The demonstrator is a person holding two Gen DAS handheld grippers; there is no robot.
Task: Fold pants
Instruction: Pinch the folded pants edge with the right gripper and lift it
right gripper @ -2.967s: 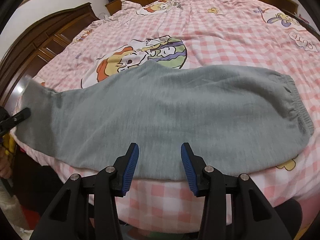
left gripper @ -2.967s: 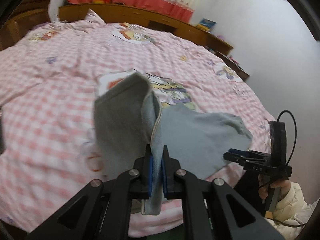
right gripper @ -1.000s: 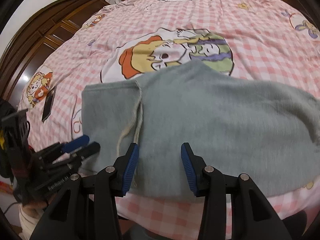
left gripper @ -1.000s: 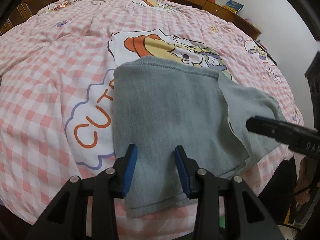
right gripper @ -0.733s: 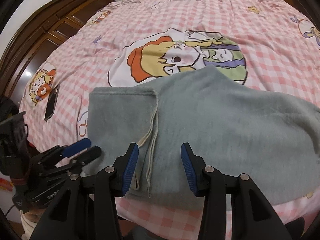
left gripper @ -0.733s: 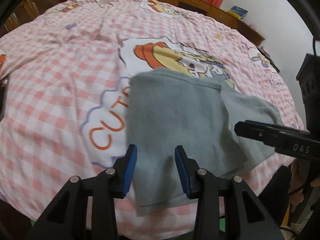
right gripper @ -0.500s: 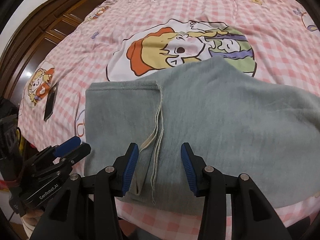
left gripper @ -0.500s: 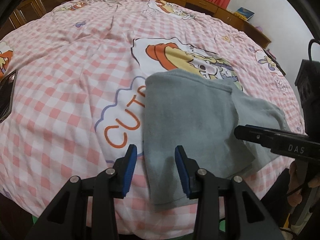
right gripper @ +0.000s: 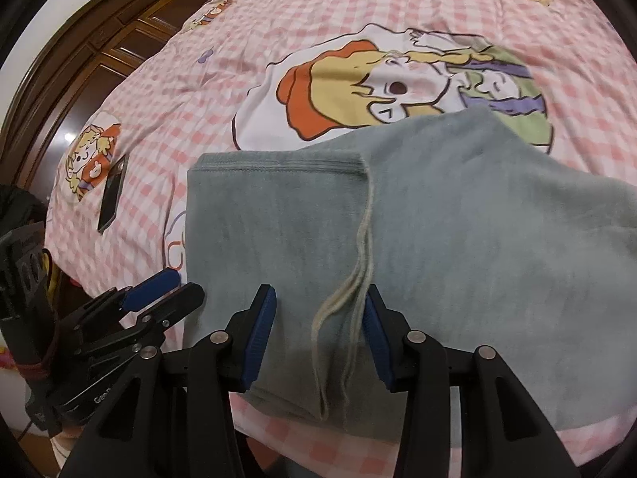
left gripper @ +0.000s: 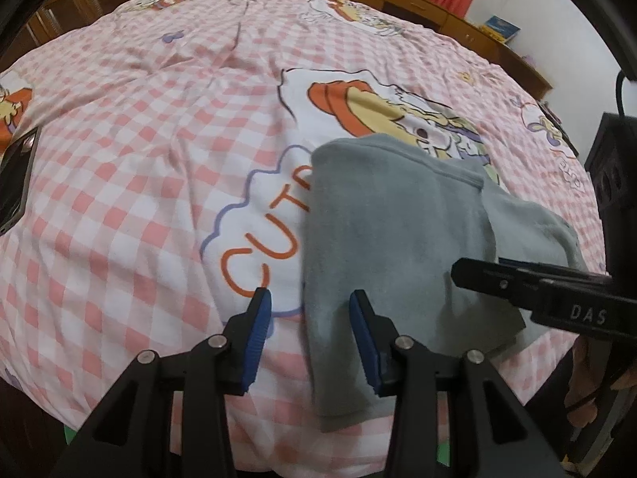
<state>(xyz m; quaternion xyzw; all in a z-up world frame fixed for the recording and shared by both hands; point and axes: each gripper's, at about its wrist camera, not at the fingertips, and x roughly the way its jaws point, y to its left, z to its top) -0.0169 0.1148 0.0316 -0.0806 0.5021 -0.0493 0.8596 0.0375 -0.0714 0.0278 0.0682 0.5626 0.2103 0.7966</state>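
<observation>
Grey fleece pants [right gripper: 438,247] lie part-folded on bed [left gripper: 139,139], soft, limp, light. Left claw [left gripper: 306,314] and right claw [right gripper: 318,314] apart, empty. Grab hem edge at 12 o'clock.

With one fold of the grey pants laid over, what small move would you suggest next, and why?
Probably lower the right claw to grip the near edge of the grey fleece pants. Both claws are open and empty, the left claw straddles the folded end's left edge, and the unfolded part extends right on the pink checked bedspread.
</observation>
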